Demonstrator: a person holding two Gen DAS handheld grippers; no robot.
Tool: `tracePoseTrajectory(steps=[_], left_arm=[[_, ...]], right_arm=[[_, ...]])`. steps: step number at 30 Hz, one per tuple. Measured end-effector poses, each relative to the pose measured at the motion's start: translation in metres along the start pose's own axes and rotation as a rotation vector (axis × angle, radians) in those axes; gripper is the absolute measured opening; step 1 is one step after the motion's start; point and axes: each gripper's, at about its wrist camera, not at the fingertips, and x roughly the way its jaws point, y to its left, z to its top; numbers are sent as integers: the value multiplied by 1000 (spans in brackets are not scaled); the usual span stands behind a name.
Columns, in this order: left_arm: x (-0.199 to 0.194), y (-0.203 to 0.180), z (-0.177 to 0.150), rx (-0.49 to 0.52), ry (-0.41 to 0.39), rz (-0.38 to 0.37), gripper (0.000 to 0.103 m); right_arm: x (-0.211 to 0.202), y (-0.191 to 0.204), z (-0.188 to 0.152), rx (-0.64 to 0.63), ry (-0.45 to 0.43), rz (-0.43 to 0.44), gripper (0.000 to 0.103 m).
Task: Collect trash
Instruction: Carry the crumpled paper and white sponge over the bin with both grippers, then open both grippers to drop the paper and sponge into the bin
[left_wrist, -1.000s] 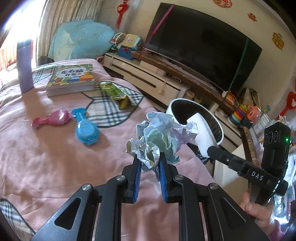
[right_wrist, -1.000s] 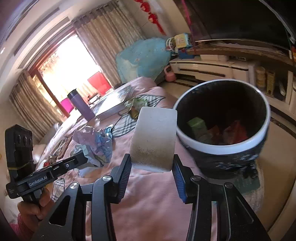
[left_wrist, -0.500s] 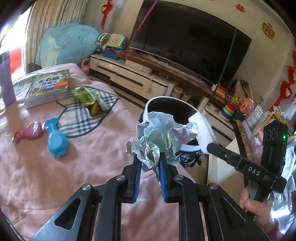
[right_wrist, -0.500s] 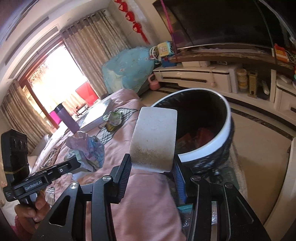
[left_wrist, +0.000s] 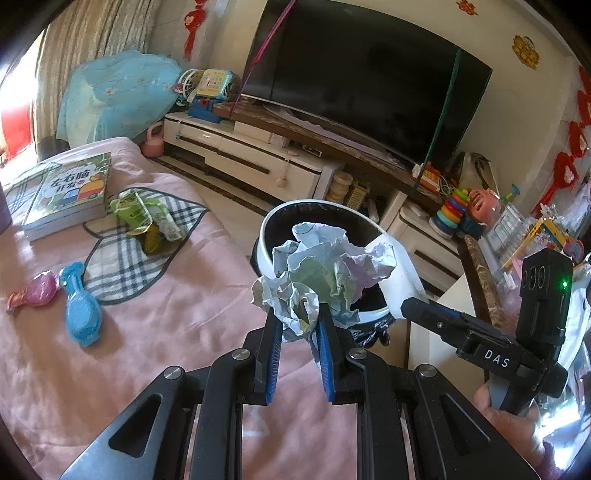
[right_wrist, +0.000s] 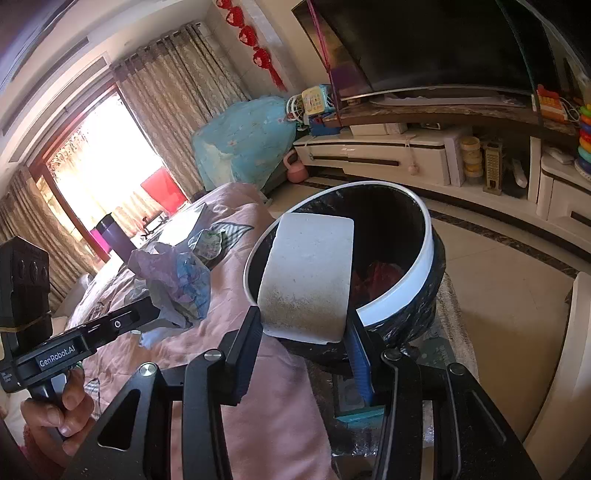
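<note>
Left gripper (left_wrist: 300, 320): clamped on crumpled paper (left_wrist: 321, 273). Right gripper (right_wrist: 304, 330): clamped on white block (right_wrist: 308, 277) (both beside the bin (right_wrist: 424, 266)).

Around my bed and TV wall

On my pink bedspread (left_wrist: 155, 332) a picture book (left_wrist: 68, 192) lies near the far edge, with a checked cloth (left_wrist: 122, 266) just beside it. A blue brush (left_wrist: 81, 310) and a pink brush (left_wrist: 35, 293) lie side by side, nearer to me than the cloth. Across the floor I see the big dark TV (left_wrist: 369, 81) on its long white cabinet (left_wrist: 240, 158). A blue bundle (left_wrist: 114, 96) sits by the curtains (right_wrist: 192, 96), a pink kettlebell (right_wrist: 295, 170) stands on the floor below it, and a ring-stacker toy (left_wrist: 452, 214) stands on the low unit to the right.
</note>
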Motion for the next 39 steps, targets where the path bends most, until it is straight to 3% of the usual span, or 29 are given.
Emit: tracePoseTrajectory(steps=[39], left_arm=[[90,-21,51,37,76,12,18]], right_arm=[[35,-24,44,-38,58,-77,46]])
